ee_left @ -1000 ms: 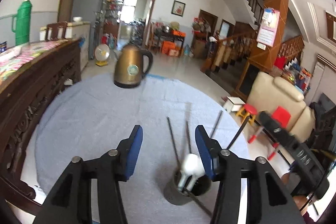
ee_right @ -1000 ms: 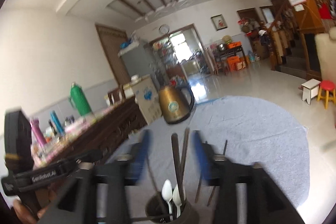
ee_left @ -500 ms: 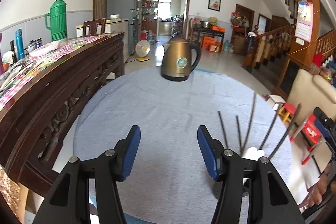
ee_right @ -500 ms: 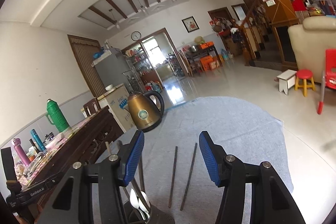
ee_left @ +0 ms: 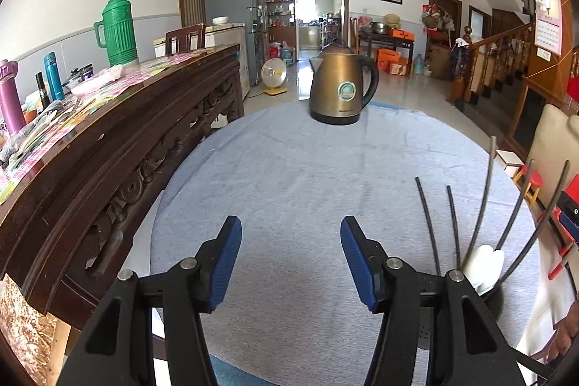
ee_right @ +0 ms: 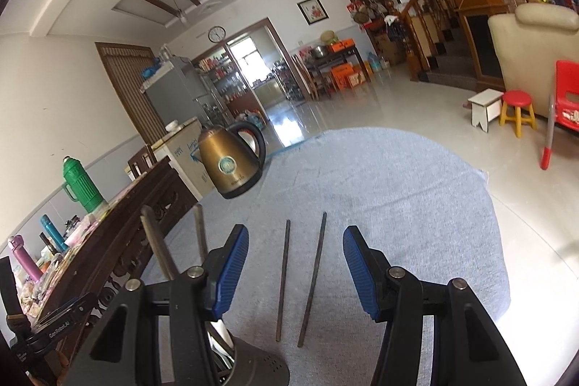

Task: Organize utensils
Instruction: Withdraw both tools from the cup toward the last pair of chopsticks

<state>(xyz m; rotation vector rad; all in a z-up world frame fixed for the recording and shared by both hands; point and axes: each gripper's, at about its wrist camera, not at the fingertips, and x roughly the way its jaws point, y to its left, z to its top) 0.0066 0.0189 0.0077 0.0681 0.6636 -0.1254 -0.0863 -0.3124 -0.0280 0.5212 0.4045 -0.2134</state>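
Two dark chopsticks [ee_right: 300, 281] lie side by side on the grey cloth, between and just beyond the pads of my open, empty right gripper [ee_right: 295, 272]. A dark metal utensil holder [ee_right: 253, 366] stands at its lower left, with chopsticks [ee_right: 157, 248] sticking up from it. In the left wrist view the holder [ee_left: 494, 299] is at the lower right behind the right finger, holding a white spoon [ee_left: 483, 263] and several chopsticks; the loose pair [ee_left: 439, 223] lies beside it. My left gripper [ee_left: 291, 263] is open and empty over bare cloth.
A bronze electric kettle [ee_left: 342, 85] stands at the far side of the round table [ee_left: 289, 169]. A dark carved wooden sideboard [ee_left: 108, 140] with flasks and clutter runs along the left. Stools and a cream sofa [ee_right: 532, 56] stand on the floor to the right.
Both grippers have swung away from above the holder: the left one leftward and up, so the holder is now at its right; the right one rightward, over the two loose chopsticks.
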